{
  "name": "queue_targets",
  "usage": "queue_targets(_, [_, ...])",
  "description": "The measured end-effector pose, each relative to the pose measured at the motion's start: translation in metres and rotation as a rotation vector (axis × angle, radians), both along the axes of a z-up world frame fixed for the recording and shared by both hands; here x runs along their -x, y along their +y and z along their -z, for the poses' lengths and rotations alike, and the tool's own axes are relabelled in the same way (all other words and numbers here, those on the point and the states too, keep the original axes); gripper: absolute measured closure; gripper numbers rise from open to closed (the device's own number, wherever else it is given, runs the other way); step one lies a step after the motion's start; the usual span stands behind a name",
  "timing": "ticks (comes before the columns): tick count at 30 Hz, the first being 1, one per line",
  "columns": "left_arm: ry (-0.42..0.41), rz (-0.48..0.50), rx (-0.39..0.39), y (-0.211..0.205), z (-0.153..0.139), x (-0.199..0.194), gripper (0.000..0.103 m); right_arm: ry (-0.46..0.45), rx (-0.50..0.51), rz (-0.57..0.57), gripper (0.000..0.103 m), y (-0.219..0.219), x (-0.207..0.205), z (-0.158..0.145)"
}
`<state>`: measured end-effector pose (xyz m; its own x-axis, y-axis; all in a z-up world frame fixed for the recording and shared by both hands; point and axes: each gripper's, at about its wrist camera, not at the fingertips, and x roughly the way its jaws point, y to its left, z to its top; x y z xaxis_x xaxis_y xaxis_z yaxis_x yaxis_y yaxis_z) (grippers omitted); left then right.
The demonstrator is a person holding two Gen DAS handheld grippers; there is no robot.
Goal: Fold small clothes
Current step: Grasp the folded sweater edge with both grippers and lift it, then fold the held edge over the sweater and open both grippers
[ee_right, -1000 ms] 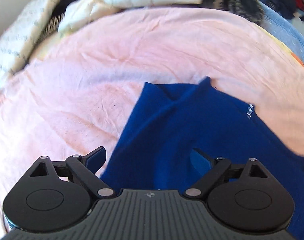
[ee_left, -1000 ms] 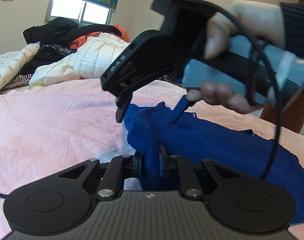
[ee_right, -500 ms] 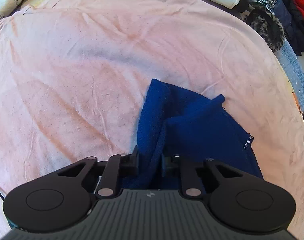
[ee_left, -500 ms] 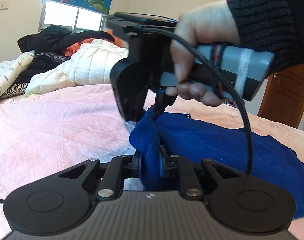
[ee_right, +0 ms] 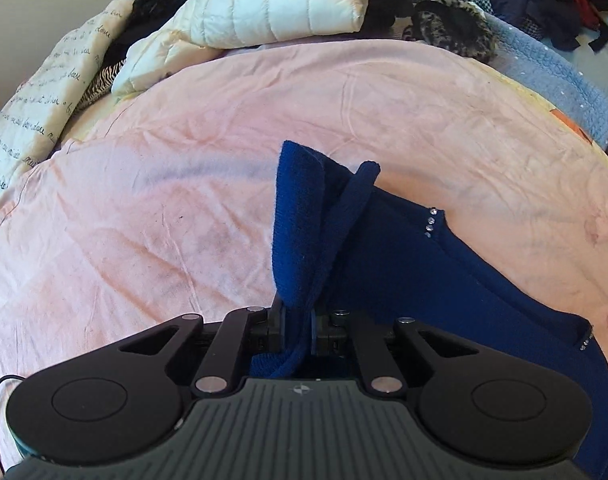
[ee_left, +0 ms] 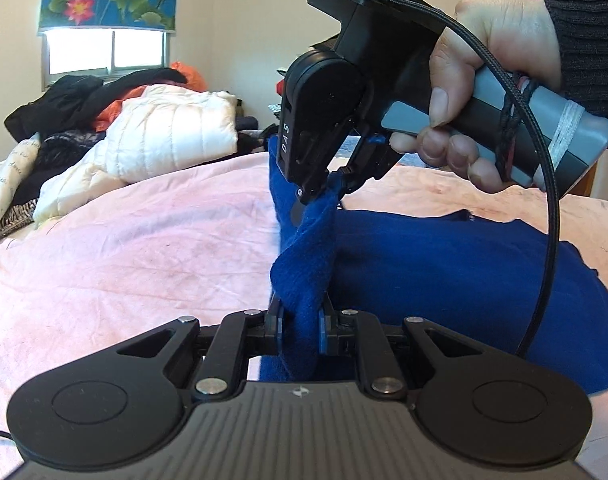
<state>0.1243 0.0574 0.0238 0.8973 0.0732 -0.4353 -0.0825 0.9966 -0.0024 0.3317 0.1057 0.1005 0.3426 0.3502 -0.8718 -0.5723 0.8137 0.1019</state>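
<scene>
I see a dark blue sweater lying on a pink bedsheet, filling the middle and right of the left camera's frame. Its long axis runs from the lower centre of that frame out toward the right edge. My left gripper is at the bottom centre, its fingers pinched narrow on a bunched edge of the sweater. From there a twisted strip of blue cloth rises straight up the frame to my right gripper, which a hand holds at upper right; it too is clamped on the cloth.

In the right camera, the right gripper sits at the bottom centre with fabric squeezed between its fingers. A lifted flap of the sweater stands up above it, pointing toward the top of the frame, while the rest spreads away to the lower right. A white puffy jacket lies in a pile at the top.
</scene>
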Motion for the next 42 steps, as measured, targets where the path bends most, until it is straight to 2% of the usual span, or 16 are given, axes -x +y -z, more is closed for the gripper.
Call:
queue_targets(9, [0.025, 0.083, -0.065, -0.055, -0.001, -0.006, 0.088, -0.001, -0.082, 0.073, 0.091, -0.078, 0.002, -0.003])
queue_targets(21, [0.052, 0.237, -0.151, -0.135, 0.002, -0.015, 0.088, 0.01, -0.148, 0.201, 0.092, -0.201, 0.006, 0.011])
queue_targets(27, [0.05, 0.305, -0.186, -0.174, 0.009, -0.016, 0.088, -0.008, -0.209, 0.297, 0.097, -0.273, 0.01, 0.014])
queue_targets(29, [0.038, 0.322, -0.205, -0.182, 0.013, -0.015, 0.088, 0.038, -0.278, 0.349, 0.094, -0.298, 0.01, 0.018])
queue_targets(32, [0.016, 0.295, -0.261, -0.189, 0.019, -0.006, 0.088, 0.151, -0.47, 0.389, 0.073, -0.323, 0.014, 0.025])
queue_targets(33, [0.007, 0.285, -0.266, -0.189, 0.016, -0.005, 0.088, 0.164, -0.516, 0.391, 0.062, -0.326, 0.015, 0.027])
queue_targets(36, [-0.023, 0.239, -0.311, -0.185, 0.017, 0.003, 0.088, 0.187, -0.607, 0.372, 0.049, -0.324, 0.016, 0.033])
queue_targets(42, [-0.059, 0.211, -0.469, -0.179, 0.022, 0.021, 0.086, 0.234, -0.647, 0.366, 0.051, -0.307, 0.004, 0.052])
